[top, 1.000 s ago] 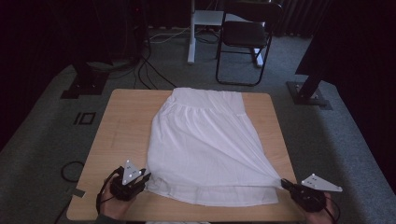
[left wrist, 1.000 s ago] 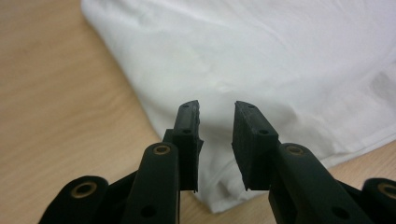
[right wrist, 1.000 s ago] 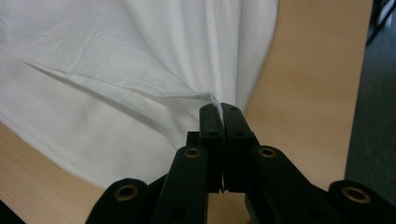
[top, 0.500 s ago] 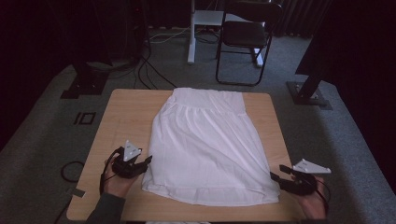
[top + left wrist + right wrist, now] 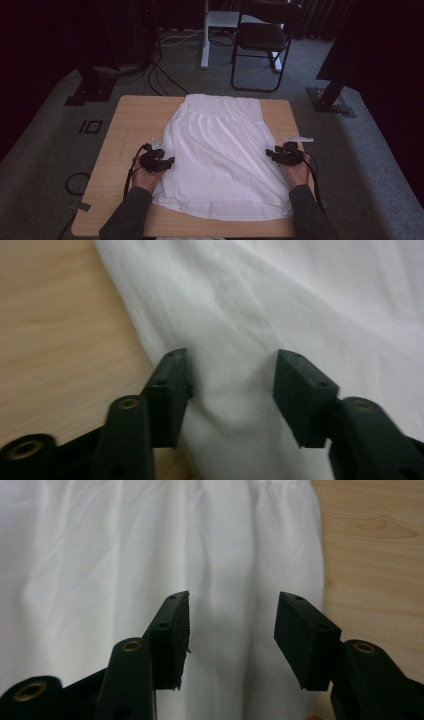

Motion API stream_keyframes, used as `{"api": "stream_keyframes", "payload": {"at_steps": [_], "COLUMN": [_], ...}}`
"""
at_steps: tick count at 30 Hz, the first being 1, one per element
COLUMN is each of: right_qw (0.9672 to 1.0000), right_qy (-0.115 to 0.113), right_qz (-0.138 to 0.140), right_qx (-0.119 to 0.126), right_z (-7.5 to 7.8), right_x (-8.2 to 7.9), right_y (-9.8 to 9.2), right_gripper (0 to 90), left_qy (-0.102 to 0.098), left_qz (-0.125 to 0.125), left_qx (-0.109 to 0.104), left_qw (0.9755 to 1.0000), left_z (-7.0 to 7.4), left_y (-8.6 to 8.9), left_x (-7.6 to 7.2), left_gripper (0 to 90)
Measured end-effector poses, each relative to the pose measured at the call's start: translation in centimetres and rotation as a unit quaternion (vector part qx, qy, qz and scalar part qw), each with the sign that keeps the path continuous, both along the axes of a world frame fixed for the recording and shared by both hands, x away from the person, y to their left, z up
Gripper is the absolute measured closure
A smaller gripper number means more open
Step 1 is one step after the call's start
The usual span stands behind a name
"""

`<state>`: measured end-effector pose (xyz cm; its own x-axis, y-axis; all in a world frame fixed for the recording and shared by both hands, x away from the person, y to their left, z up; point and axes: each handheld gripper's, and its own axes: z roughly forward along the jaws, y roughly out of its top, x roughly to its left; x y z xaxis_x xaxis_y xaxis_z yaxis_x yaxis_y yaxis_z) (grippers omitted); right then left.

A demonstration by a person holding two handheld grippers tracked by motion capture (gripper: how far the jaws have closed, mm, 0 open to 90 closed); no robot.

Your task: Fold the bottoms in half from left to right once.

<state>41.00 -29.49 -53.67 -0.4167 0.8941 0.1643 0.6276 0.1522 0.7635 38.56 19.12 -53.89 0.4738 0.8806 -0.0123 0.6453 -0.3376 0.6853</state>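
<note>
The white garment lies spread flat across the middle of your wooden table, its narrow gathered end toward the far edge and its wide hem near you. Your left gripper sits at the garment's left edge, jaws parted with a soft ridge of cloth between them, not pinched. Your right gripper sits at the right edge, jaws likewise apart over the fabric, gripping nothing. Beyond the table stands a black chair.

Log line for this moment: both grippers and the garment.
left gripper: open, jaws just opening, at garment's side edge | right gripper: open, same | white garment: flat on table
</note>
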Motion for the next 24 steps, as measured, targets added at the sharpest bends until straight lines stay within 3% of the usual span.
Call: {"api": "stream_keyframes", "payload": {"at_steps": [1, 3, 4, 5, 6, 7, 8, 9, 11, 14, 15, 16, 17, 18, 19, 20, 21, 22, 23, 24], "right_qw": [0.9999, 0.9998, 0.9997, 0.9994, 0.9994, 0.999, 0.999, 0.9988, 0.999, 0.9997, 1.0, 1.0, 0.9996, 0.9996, 0.9986, 0.9986, 0.9977, 0.9977, 0.9972, 0.9972], "right_qy": [0.014, 0.019, 0.024, 0.035, 0.035, 0.043, 0.043, 0.049, 0.044, 0.021, -0.004, -0.004, -0.026, -0.026, -0.044, -0.044, -0.046, -0.046, -0.042, -0.042], "right_qz": [-0.009, -0.011, -0.01, -0.005, -0.005, 0.0, 0.0, 0.006, 0.005, 0.009, 0.007, 0.007, -0.002, -0.002, -0.02, -0.02, -0.039, -0.039, -0.051, -0.051], "right_qx": [-0.004, -0.003, -0.002, 0.006, 0.006, 0.008, 0.008, 0.009, 0.003, 0.009, 0.004, 0.004, -0.004, -0.004, -0.022, -0.022, -0.03, -0.03, -0.034, -0.034], "right_z": [-0.2, -0.3, -0.5, -0.6, -0.6, -0.8, -0.8, -0.9, -0.8, 0.2, 1.2, 1.2, 2.3, 2.3, 3.1, 3.1, 3.1, 3.1, 2.4, 2.4], "right_x": [1.2, 1.7, 2.1, 2.8, 2.8, 3.3, 3.3, 3.4, 3.3, 2.3, 1.3, 1.3, 0.1, 0.1, -1.2, -1.2, -2.5, -2.5, -3.9, -3.9], "right_y": [0.2, 0.3, 0.4, 0.5, 0.5, 0.6, 0.6, 0.6, 0.6, 0.3, -0.2, -0.2, -0.9, -0.9, -1.8, -1.8, -2.8, -2.8, -3.8, -3.8], "right_gripper": [48.1, 49.6, 52.2, 54.2, 54.2, 67.9, 67.9, 86.4, 89.0, 89.8, 89.9, 89.9, 90.0, 90.0, 90.0, 90.0, 90.0, 90.0, 90.0, 90.0], "left_qy": [0.005, 0.005, 0.008, 0.011, 0.012, 0.011, 0.011, 0.004, -0.003, -0.019, -0.029, -0.029, -0.034, -0.037, -0.04, -0.042, -0.038, -0.038, -0.032, -0.032], "left_qz": [0.001, 0.0, -0.002, -0.006, -0.01, -0.014, -0.014, -0.017, -0.016, -0.016, -0.018, -0.018, -0.017, -0.016, -0.017, -0.018, -0.026, -0.026, -0.033, -0.033], "left_qx": [0.0, 0.006, 0.003, -0.004, -0.004, -0.003, -0.003, -0.002, -0.004, -0.007, -0.008, -0.008, -0.006, -0.008, -0.008, -0.005, 0.002, 0.002, -0.001, -0.001], "left_qw": [1.0, 1.0, 1.0, 0.9999, 0.9999, 0.9998, 0.9998, 0.9998, 0.9999, 0.9997, 0.9994, 0.9994, 0.9992, 0.9991, 0.999, 0.9989, 0.9989, 0.9989, 0.999, 0.999], "left_z": [-0.3, -0.5, -0.5, -0.4, -0.4, -0.3, -0.3, -0.2, 0.0, 0.6, 1.1, 1.1, 1.4, 1.6, 1.8, 1.8, 1.5, 1.5, 0.9, 0.9], "left_y": [-0.1, -0.2, -0.1, 0.0, 0.1, 0.2, 0.2, 0.2, 0.3, 0.8, 1.4, 1.4, 1.8, 2.2, 2.6, 3.0, 3.3, 3.3, 3.5, 3.5], "left_x": [0.1, 0.2, 0.2, 0.2, 0.2, 0.1, 0.1, -0.1, -0.4, -1.4, -2.6, -2.6, -3.2, -4.0, -4.8, -5.5, -7.0, -7.0, -8.3, -8.3], "left_gripper": [55.7, 58.3, 64.6, 77.6, 77.6, 84.0, 84.9, 85.4, 85.5, 85.8, 86.0, 86.0, 86.0, 86.0, 86.2, 86.2, 86.2, 86.3, 86.3, 86.3]}}
